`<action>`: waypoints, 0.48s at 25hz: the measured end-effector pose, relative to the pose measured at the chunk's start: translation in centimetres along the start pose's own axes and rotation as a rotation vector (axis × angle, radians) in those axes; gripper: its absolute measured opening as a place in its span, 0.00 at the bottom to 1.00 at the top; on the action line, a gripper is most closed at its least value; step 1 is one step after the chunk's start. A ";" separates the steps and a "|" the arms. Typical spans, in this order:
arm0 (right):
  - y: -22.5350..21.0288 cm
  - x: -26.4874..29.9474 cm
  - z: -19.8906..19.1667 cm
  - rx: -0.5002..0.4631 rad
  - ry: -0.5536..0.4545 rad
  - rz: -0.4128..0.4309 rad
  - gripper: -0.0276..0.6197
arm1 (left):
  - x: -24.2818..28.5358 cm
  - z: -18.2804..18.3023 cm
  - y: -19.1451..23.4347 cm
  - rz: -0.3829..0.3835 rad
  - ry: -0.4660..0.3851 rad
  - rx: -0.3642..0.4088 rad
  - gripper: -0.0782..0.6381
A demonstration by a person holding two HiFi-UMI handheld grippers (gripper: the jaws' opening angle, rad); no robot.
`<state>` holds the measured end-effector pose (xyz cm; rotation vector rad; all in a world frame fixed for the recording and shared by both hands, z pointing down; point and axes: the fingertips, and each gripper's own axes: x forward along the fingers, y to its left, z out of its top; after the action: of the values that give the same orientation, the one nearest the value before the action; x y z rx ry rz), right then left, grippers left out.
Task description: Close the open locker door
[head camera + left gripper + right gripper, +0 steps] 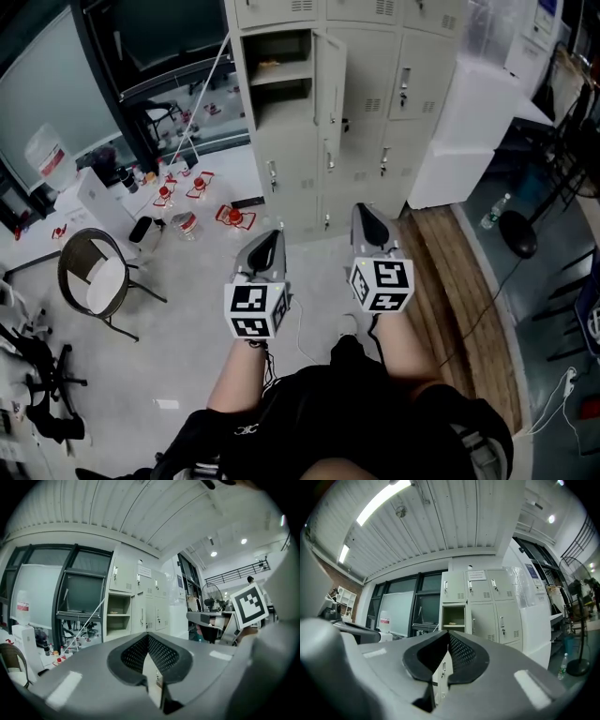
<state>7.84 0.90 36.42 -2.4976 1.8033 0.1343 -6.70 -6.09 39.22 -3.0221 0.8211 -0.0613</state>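
Door (330,86) hangs ajar on the lockers' (412,84) left column, well ahead. Left gripper (265,251) and right gripper (371,223) have jaws together, empty, and point forward. Probably approaching, as a push needs no grip.

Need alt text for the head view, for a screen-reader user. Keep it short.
A person, seen from above, holds the left gripper and right gripper, both shut and empty, toward a bank of beige lockers. One upper locker door stands open, with a shelf beside it. A chair stands on the pale floor at left.
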 end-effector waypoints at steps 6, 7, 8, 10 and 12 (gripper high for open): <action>-2.9 5.8 -1.4 0.017 0.015 0.010 0.06 | 6.0 -0.2 1.7 0.017 0.016 0.006 0.11; -3.5 6.9 -1.5 0.019 0.014 0.012 0.06 | 7.2 -0.2 1.9 0.017 0.019 0.009 0.11; -4.1 7.9 -1.6 0.021 0.012 0.014 0.06 | 8.4 -0.2 2.1 0.018 0.021 0.012 0.11; -5.5 10.0 -1.7 0.022 0.008 0.018 0.06 | 11.0 -0.1 2.5 0.021 0.025 0.016 0.11; -7.0 12.1 -1.7 0.022 0.005 0.024 0.06 | 13.5 0.2 2.8 0.029 0.026 0.021 0.11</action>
<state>18.35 -8.45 36.85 -2.4647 1.8269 0.1082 3.53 -15.31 39.46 -2.9948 0.8602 -0.1082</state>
